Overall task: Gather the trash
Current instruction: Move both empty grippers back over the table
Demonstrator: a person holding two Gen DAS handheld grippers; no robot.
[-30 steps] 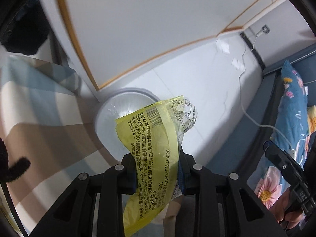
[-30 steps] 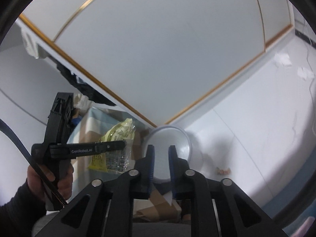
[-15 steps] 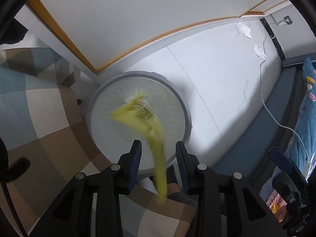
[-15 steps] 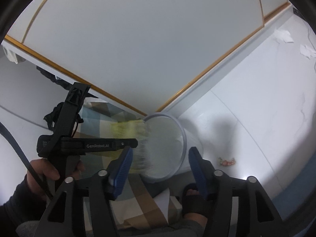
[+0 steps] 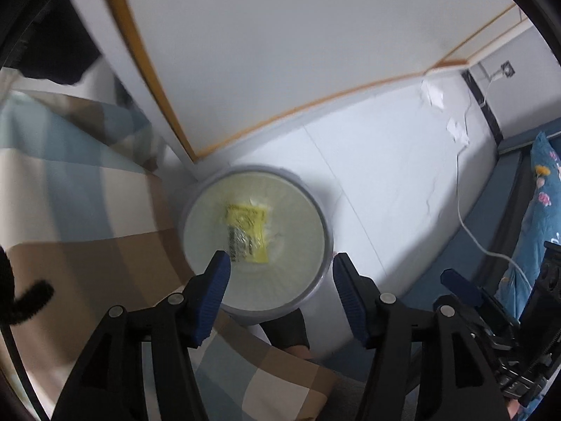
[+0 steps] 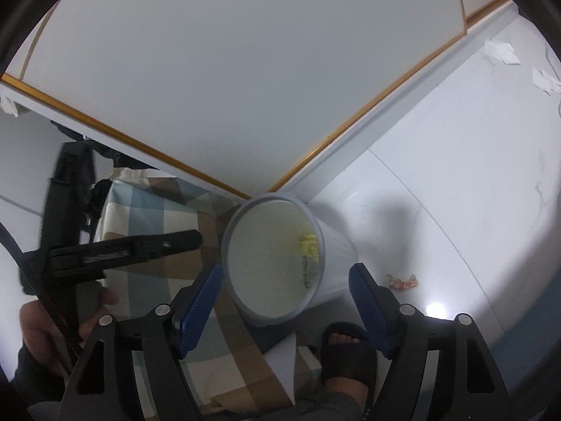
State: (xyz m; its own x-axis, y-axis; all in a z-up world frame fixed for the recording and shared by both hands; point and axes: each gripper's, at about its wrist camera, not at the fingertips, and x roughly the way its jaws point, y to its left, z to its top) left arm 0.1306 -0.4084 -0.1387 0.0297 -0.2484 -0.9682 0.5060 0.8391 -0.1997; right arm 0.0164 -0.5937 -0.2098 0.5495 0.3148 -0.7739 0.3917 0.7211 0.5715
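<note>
Left tool, right tool: jaws just opening, nothing between.

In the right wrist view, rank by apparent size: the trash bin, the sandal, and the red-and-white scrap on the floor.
1. Trash bin, by far the largest.
2. Sandal, though it sits nearer the camera, which inflates it.
3. Red-and-white scrap, the smallest.

Home bedroom, checked bedding, floral blue pillow, white wardrobe door, tiled floor
</note>
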